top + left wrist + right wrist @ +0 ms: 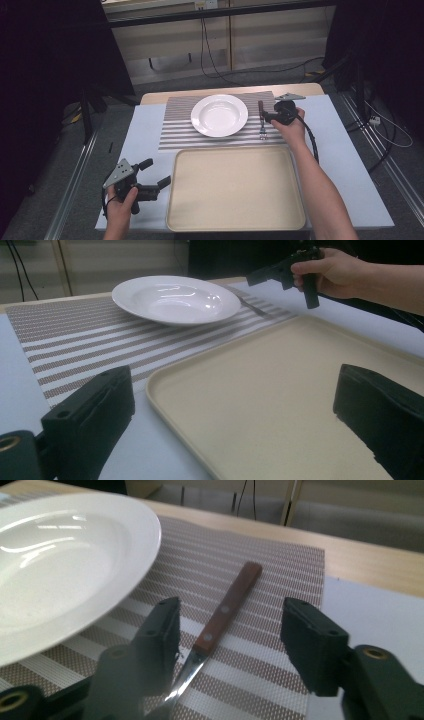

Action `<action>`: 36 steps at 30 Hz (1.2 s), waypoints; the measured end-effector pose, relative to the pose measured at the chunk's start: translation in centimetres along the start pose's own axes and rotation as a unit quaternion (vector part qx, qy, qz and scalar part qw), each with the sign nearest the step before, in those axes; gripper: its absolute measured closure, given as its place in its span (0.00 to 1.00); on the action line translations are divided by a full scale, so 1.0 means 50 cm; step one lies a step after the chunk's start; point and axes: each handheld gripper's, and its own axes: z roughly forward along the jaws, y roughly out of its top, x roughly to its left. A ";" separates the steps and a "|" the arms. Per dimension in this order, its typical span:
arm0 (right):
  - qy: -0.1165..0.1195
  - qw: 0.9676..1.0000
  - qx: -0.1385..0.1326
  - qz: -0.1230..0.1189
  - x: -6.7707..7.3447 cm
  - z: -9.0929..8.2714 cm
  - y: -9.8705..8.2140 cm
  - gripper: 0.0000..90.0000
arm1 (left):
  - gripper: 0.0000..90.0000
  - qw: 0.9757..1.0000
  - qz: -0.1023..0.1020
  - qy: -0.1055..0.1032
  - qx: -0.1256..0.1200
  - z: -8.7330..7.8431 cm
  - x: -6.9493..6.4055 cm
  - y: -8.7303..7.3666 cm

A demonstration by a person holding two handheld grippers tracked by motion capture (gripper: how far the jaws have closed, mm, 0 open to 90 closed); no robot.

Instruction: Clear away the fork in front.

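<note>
Nearest you, your left gripper [159, 174] waits at the worktop's near left corner, fingers [90, 412] spread wide and empty, just beside the beige tray [235, 187], leaving that tray free to receive things. Farther off, by the striped placemat's [175, 132] right edge, your right gripper [263, 116] straddles the wooden-handled fork [220, 617] lying beside the white plate [219, 115]; its fingers [162, 630] flank the handle without pressing it yet.

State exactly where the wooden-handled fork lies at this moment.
In the high view the fork lies on the striped placemat, just right of the white plate; in the right gripper view it sits between the right gripper's open fingers.
</note>
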 end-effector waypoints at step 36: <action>0.011 0.992 0.128 0.012 0.004 0.076 0.017 0.87 | 0.04 1.000 0.007 0.007 0.013 -0.004 0.006 -0.006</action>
